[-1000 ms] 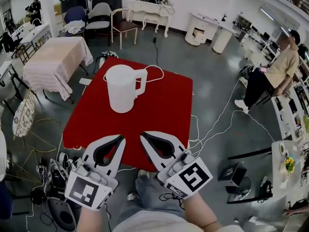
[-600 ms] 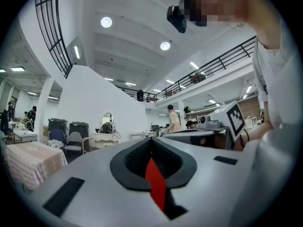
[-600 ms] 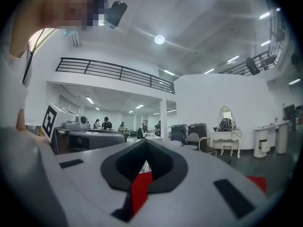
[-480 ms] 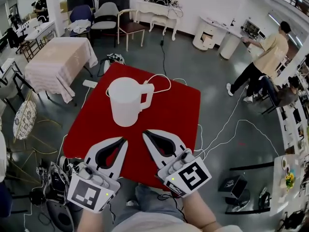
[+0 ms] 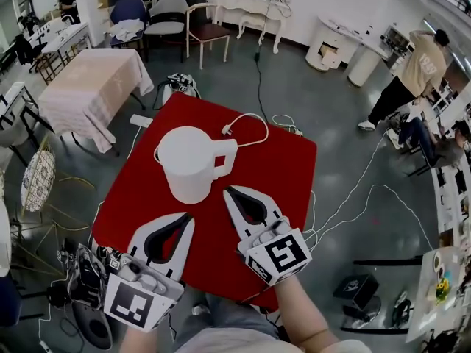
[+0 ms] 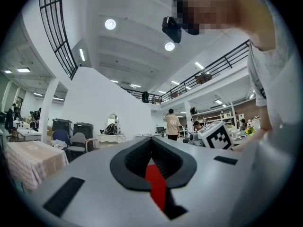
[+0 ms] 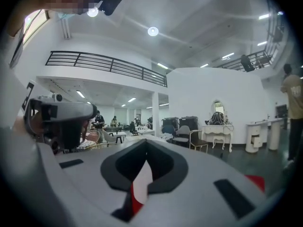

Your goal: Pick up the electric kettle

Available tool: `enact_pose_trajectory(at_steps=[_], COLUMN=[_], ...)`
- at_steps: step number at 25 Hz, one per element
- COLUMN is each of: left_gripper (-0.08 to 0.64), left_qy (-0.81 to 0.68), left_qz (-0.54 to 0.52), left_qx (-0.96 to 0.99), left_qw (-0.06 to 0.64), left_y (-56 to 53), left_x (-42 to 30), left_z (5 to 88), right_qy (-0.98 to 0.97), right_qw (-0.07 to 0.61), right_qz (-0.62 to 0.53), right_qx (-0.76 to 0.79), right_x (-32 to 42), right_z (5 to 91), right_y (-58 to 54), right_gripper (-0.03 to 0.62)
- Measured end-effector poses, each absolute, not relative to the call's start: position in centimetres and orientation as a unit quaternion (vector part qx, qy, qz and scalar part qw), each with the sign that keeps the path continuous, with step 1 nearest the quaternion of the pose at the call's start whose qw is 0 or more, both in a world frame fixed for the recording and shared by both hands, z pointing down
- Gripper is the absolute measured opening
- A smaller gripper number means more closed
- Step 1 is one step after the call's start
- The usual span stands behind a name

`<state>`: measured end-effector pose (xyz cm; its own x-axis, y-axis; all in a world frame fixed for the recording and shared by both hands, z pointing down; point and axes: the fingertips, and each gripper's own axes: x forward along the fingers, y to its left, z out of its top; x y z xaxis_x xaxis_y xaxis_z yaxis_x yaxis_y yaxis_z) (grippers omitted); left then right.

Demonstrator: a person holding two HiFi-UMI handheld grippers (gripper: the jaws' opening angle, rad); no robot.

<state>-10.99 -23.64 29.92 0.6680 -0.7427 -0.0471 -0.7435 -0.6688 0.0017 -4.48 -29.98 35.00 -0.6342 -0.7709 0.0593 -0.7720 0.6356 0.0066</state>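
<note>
A white electric kettle (image 5: 188,164) stands upright on the red tablecloth (image 5: 272,168), with its handle (image 5: 225,159) turned to the right. Its white cord and plug (image 5: 246,125) lie looped behind it. My right gripper (image 5: 229,192) is shut and empty, its tip just below the handle. My left gripper (image 5: 185,219) is shut and empty too, a little nearer to me and below the kettle's base. In the right gripper view, the right gripper (image 7: 146,141) has its jaws together, and a white sliver of kettle (image 7: 141,179) shows through them. In the left gripper view only red cloth shows between the jaws of the left gripper (image 6: 152,139).
A table with a beige cloth (image 5: 88,87) stands at the left, with chairs (image 5: 202,28) and a white dresser behind. A person (image 5: 412,72) walks at the far right. White cables (image 5: 353,197) trail over the floor on the right. Shoes and gear (image 5: 81,271) lie at my lower left.
Both grippers have moved forward over the red cloth toward the kettle, the right one farther; its tip now sits close under the handle. Both stay shut.
</note>
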Motion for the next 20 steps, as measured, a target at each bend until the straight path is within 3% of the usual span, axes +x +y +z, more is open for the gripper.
enact_pose_trajectory(at_steps=[6,14,20], left_gripper=[0.011,0.011,0.011], left_qy=[0.399,0.395,0.396], left_qz=[0.014,0.009,0.004], left_qx=[-0.917,-0.919,-0.918], left_qw=[0.004,-0.003,-0.011], left_y=[-25.8,-28.1,-28.7], left_x=[-10.0,-9.6,-9.6], left_z=[31.3,32.6,33.6], right_qy=[-0.891,-0.865,-0.852], right_qw=[0.054,0.089,0.103], right_qz=[0.03,0.038,0.038], right_qx=[0.45,0.492,0.512], right_x=[-3.0,-1.6,-1.5], right_z=[39.3,43.6,45.6], right_y=[-34.7,-39.2,-41.5], right_gripper=[0.011,0.094,0.12])
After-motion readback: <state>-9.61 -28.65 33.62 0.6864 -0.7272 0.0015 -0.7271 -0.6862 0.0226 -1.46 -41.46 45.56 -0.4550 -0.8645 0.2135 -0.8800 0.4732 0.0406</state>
